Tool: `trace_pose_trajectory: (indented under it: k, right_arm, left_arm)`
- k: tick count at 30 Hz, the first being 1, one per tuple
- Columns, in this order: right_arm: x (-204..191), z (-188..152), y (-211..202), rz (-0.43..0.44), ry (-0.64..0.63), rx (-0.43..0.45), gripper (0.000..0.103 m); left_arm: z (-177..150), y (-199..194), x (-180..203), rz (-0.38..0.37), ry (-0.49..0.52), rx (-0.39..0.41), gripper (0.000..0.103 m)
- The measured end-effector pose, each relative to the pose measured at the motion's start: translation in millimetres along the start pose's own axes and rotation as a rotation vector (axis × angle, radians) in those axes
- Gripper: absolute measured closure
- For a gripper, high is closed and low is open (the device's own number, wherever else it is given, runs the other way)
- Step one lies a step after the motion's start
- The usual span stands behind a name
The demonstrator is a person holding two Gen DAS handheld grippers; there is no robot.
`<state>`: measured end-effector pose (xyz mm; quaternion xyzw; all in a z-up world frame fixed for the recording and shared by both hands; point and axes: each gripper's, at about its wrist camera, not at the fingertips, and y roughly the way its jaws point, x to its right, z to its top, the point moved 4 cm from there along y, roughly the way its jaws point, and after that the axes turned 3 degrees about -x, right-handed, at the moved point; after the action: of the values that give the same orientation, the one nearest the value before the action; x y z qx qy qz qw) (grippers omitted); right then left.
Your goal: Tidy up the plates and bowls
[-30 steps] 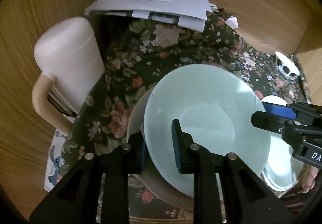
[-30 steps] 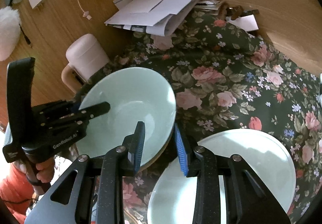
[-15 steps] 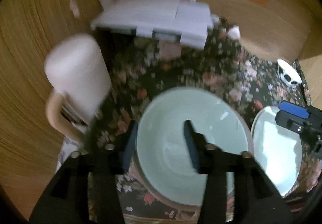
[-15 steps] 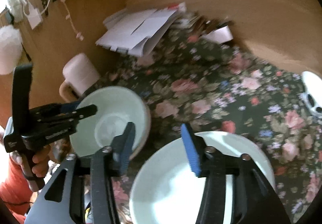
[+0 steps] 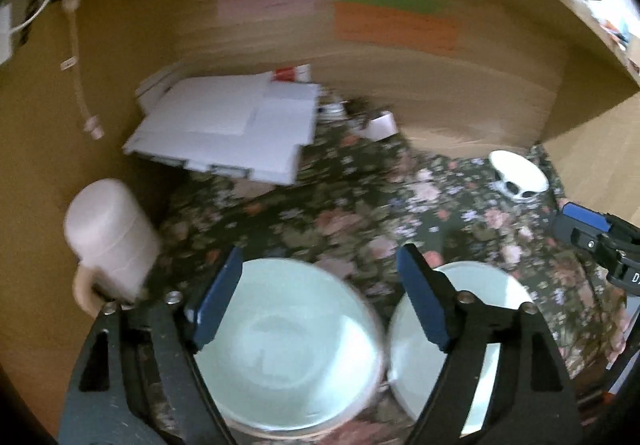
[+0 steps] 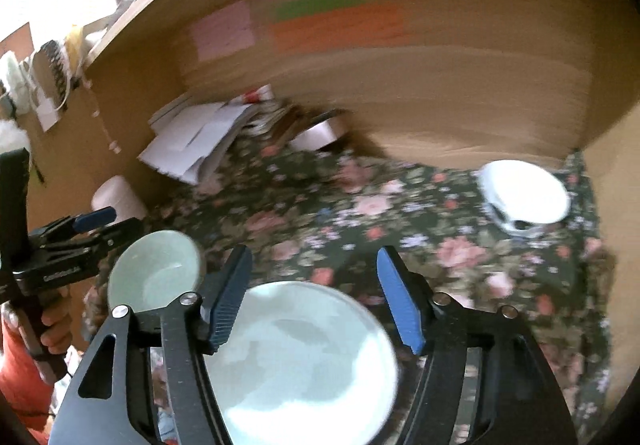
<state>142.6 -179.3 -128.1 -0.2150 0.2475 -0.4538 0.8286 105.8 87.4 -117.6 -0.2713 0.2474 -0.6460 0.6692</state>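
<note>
Floral cloth [image 5: 360, 213], dark green with pink roses, covers the surface inside a wooden alcove. Stack of white papers [image 5: 228, 133] lies at the back left corner, on the cloth. Pale pink lidded jug [image 5: 112, 241] with handle stands at the left edge, near the papers. Sticky notes on the wooden back wall [image 6: 400, 93]: pink [image 6: 222, 31], green [image 6: 320, 3], orange [image 6: 338, 27], the green directly above the orange. White cable [image 5: 78, 61] hangs down the left wall.

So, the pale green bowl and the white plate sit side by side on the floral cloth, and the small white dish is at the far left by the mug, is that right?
Not quite: the small white dish sits at the far right of the floral cloth, as the left wrist view shows. The mug is on the left. The pale green bowl and white plate do sit side by side.
</note>
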Motion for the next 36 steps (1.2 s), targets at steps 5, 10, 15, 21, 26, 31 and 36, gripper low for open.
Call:
trace_pose_trajectory:
  k: [5,10,15,21,26,31,36]
  right_arm:
    - [42,1,-17,-0.088,0.041,0.031,0.038]
    - [84,3,-26,-0.160,0.090,0.041,0.037]
    - [122,4,-21,-0.218,0.150,0.047,0.033]
    - [160,9,-3,-0.262,0.203,0.027,0.033]
    - [191,12,16,-0.291,0.242,-0.005,0.033]
    - [217,14,39,-0.293,0.291,-0.044,0.033]
    - [238,15,65,-0.297,0.333,-0.096,0.033]
  left_arm:
    - [13,9,38,-0.042,0.027,0.009,0.021]
    - [26,22,74,-0.078,0.055,-0.002,0.020]
    - [41,41,111,-0.098,0.096,-0.003,0.017]
    - [55,71,149,-0.119,0.137,-0.034,0.014]
    - [67,103,175,-0.130,0.151,-0.076,0.014]
    - [75,137,194,-0.127,0.160,-0.136,0.014]
    - [77,168,205,-0.106,0.165,-0.191,0.014]
